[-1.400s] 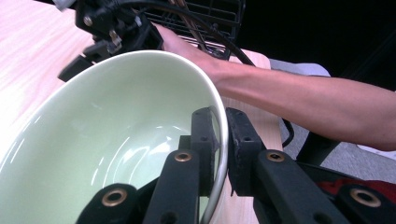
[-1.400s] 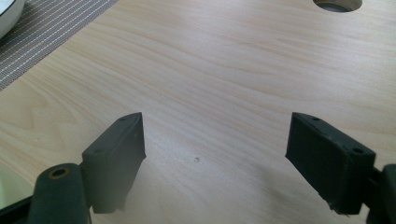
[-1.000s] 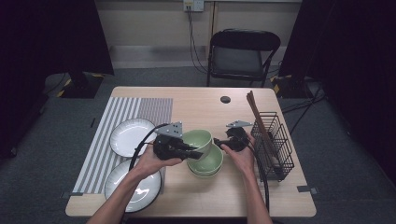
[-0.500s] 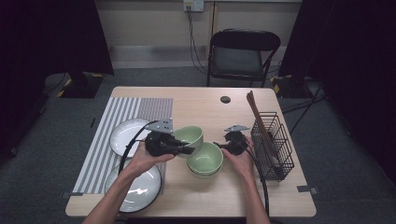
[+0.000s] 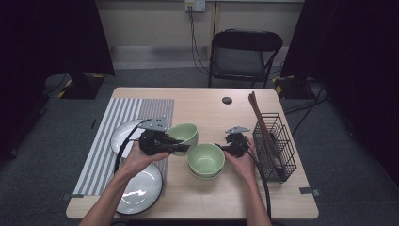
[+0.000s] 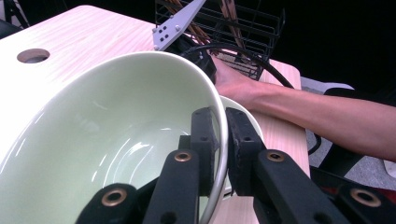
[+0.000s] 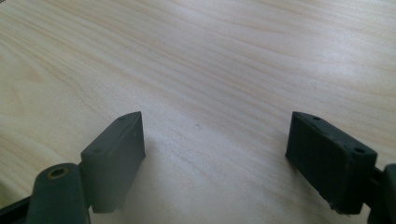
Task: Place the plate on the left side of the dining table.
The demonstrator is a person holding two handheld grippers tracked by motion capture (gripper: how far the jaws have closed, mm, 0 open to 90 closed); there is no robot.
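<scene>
My left gripper pinched the rim of a green bowl, held above the tabletop left of the other bowls — mid-carry, I judged. My right gripper hovered, fingers spread. Next probably meant setting it down level.

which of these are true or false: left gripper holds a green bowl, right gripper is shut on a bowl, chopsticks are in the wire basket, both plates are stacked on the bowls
1. The left gripper is clamped on the rim of a green bowl. True.
2. The right gripper is shut on a bowl. False: its jaws stand wide apart over bare table.
3. Chopsticks stand in the black wire basket. True.
4. Both white plates sit on the bowls. False: they lie at the table's left, by the striped mat.
</scene>
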